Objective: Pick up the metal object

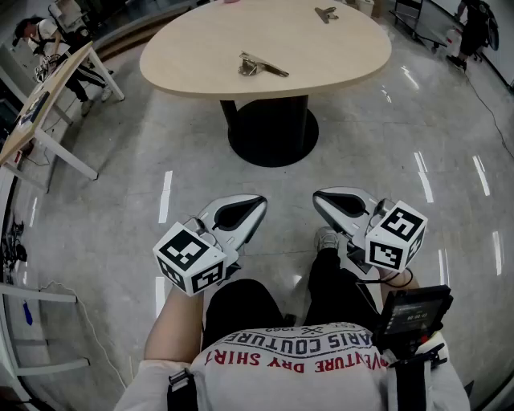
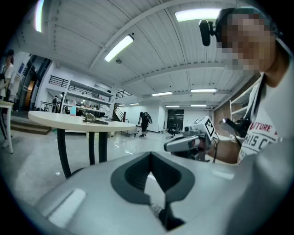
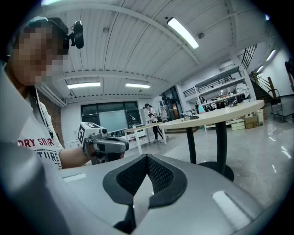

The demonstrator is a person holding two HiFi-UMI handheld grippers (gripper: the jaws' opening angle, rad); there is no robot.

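Currently the task has not begun in any practical sense: no step of the pickup is done. The metal object (image 1: 259, 66) lies on the round table (image 1: 345, 68), near the edge facing the person and well apart from both tools. A second, smaller metal piece (image 1: 325, 14) lies farther back on the same table. The left tongs (image 1: 255, 204) are pressed together with nothing between the jaws. The right tongs (image 1: 321, 198) are likewise closed and empty. Both are held low, close to the person's body, above the floor (image 1: 144, 160), pointing toward the table. Remaining steps, by judgement: approach the table, spread one pair of jaws, place them around the object, close, and lift.
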